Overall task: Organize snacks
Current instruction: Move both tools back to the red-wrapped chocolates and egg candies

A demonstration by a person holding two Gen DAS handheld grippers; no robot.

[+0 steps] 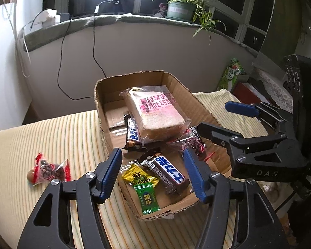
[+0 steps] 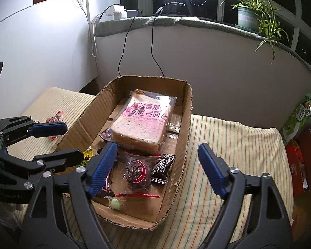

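An open cardboard box [image 1: 99,108] stands on a striped cloth. Inside it, a wrapped slice of bread [image 1: 159,114] lies on top of a dark chocolate bar [image 1: 132,132]. My left gripper [image 1: 152,166] hovers open over the box's near end, with a second chocolate bar [image 1: 165,172], a yellow candy [image 1: 139,176] and a green candy [image 1: 147,199] below it, untouched. My right gripper [image 2: 157,151] stands open over the box [image 2: 186,124], above a dark cake in clear wrap [image 2: 136,172] and a black packet [image 2: 162,170]. A red-wrapped snack [image 1: 49,170] lies on the cloth left of the box.
The striped cloth [image 2: 228,145] covers the table around the box. A green bag [image 2: 298,118] and a red box [image 2: 300,161] stand at the right edge. Behind are a wall with hanging cables [image 1: 93,47], a sill and a potted plant [image 1: 180,10].
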